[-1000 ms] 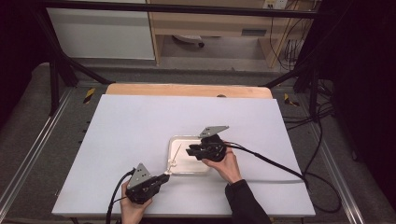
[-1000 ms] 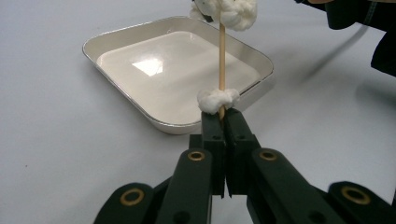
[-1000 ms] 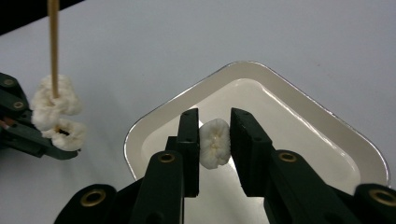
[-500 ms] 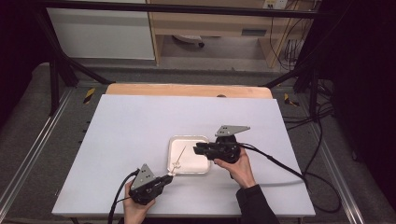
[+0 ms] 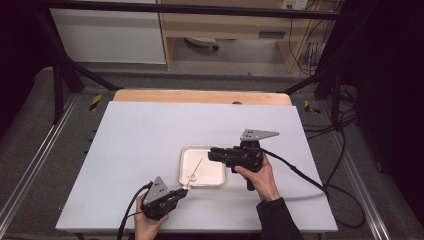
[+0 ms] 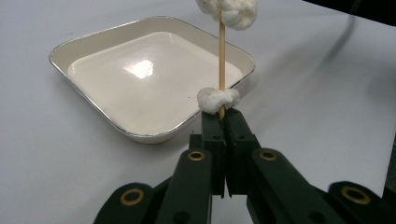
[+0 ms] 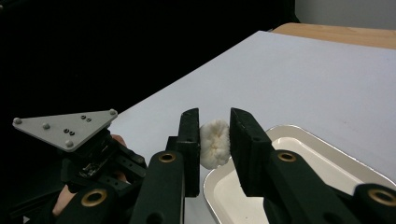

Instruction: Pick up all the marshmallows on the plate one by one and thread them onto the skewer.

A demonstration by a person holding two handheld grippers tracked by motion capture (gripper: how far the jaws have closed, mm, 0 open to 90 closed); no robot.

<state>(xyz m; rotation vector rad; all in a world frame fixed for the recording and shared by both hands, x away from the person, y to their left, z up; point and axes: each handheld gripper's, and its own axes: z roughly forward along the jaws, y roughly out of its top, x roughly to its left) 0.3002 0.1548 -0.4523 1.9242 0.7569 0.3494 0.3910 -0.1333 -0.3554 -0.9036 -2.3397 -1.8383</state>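
My left gripper [image 5: 183,191] is at the table's near edge, shut on the lower end of a thin wooden skewer [image 6: 222,51]. The skewer slants up over the shallow cream tray [image 5: 217,179]. One white fluffy ball [image 6: 218,99] sits on the skewer just above my left gripper's jaws [image 6: 220,119]. Another ball [image 6: 227,9] is at its far end. My right gripper [image 5: 210,153] points left over the tray's right side. In the right gripper view its jaws [image 7: 215,122] are shut on a white ball [image 7: 215,144]. The skewer is not visible there.
The tray [image 6: 93,51] holds nothing inside. White tabletop [image 5: 150,130] spreads around it, with a wooden strip [image 5: 200,96] along the far edge. Cables [image 5: 300,175] trail right from my right gripper. The left gripper's grey plate [image 7: 65,127] lies close by, below and left.
My right gripper has shifted to the right, from over the tray's middle to its right side. My left gripper has stayed near the front edge with the skewer.
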